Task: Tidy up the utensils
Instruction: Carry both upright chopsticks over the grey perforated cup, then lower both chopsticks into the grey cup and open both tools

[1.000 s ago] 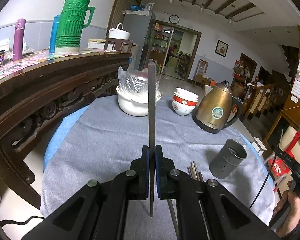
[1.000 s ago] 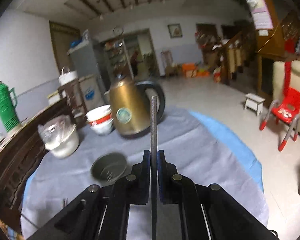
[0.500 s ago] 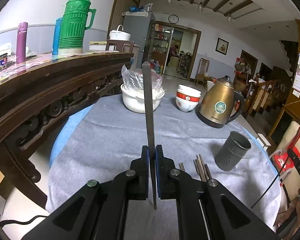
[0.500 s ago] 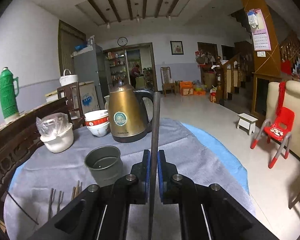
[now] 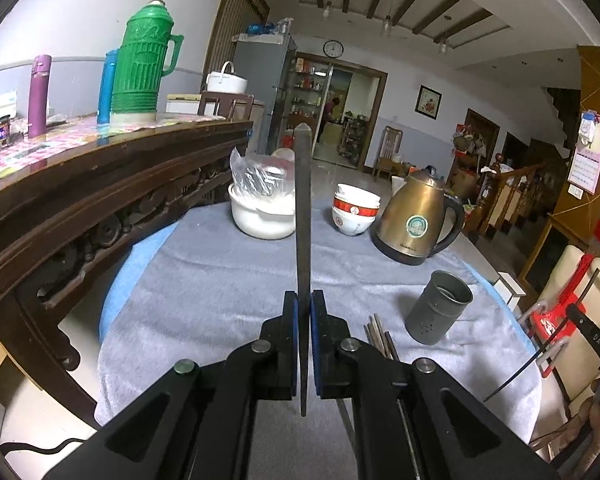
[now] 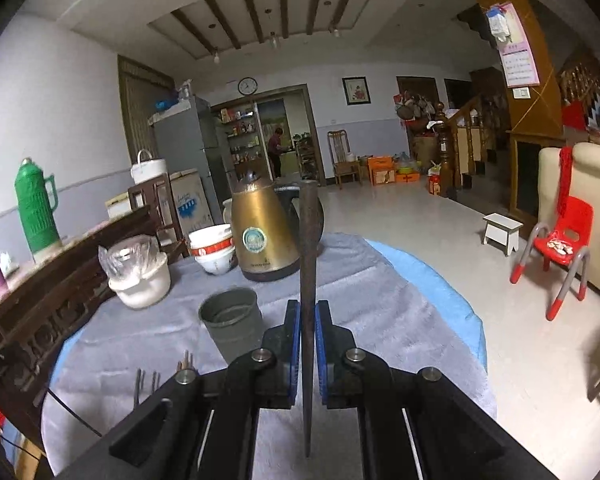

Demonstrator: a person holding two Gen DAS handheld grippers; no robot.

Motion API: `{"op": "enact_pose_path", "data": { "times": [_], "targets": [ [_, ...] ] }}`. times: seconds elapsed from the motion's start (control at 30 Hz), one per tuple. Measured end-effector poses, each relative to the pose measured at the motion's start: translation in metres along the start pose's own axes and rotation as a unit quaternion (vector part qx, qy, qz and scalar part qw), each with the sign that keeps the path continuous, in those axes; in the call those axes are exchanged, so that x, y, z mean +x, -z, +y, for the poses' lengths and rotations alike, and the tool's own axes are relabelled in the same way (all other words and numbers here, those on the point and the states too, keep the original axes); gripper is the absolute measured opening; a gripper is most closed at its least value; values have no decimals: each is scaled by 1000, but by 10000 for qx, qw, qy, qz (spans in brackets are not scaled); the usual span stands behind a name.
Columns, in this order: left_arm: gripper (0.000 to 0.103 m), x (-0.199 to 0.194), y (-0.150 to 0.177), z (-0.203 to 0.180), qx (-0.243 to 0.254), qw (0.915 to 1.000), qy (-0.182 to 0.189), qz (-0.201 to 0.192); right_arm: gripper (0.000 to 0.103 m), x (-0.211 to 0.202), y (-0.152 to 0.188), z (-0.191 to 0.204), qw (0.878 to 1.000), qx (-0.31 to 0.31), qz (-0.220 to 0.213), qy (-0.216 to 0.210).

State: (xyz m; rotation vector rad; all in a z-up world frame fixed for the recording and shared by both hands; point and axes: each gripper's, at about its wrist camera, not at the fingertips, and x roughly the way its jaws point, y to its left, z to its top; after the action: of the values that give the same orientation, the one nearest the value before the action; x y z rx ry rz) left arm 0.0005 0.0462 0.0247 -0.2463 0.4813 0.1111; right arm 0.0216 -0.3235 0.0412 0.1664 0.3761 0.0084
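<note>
My left gripper (image 5: pixel 304 305) is shut on a dark chopstick (image 5: pixel 302 216) that stands upright between its blue pads. A grey metal utensil holder (image 5: pixel 439 306) stands on the cloth ahead and to the right of it, with several loose chopsticks (image 5: pixel 380 336) lying beside it. My right gripper (image 6: pixel 308 312) is shut on another dark chopstick (image 6: pixel 309 256), also upright. In the right wrist view the holder (image 6: pixel 230 320) stands just left of the fingers, its mouth open upward, and the loose chopsticks (image 6: pixel 186 360) lie further left.
A brass kettle (image 5: pixel 416 224), stacked red-and-white bowls (image 5: pixel 355 214) and a white pot with a plastic bag (image 5: pixel 262 216) stand at the back of the grey-clothed round table (image 5: pixel 204 280). A dark wooden sideboard (image 5: pixel 100 184) with a green thermos (image 5: pixel 146 60) runs along the left. A red child's chair (image 6: pixel 560 248) stands on the floor to the right.
Both grippers have drawn back and a little up from the table, each still clamped on its chopstick. In the right wrist view the holder has shifted from under the fingers to their left.
</note>
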Motion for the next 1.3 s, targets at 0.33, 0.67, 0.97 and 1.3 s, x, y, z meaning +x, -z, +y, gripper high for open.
{"op": "enact_pose_path", "data": {
  "times": [0.33, 0.67, 0.97, 1.3],
  "targets": [
    [6, 6, 17, 5, 91, 9997, -174, 121, 8, -9, 18, -3, 9996, -198, -60, 179],
    [6, -9, 21, 10, 67, 9997, -42, 215, 8, -43, 31, -5, 9994, -309, 111, 92],
    [6, -8, -26, -11, -206, 9976, 662, 6, 7, -37, -12, 2, 9992, -66, -211, -323],
    [6, 28, -95, -64, -493, 9872, 1508, -150, 7, -6, -89, 25, 9935, 185, -686, -887]
  ]
}}
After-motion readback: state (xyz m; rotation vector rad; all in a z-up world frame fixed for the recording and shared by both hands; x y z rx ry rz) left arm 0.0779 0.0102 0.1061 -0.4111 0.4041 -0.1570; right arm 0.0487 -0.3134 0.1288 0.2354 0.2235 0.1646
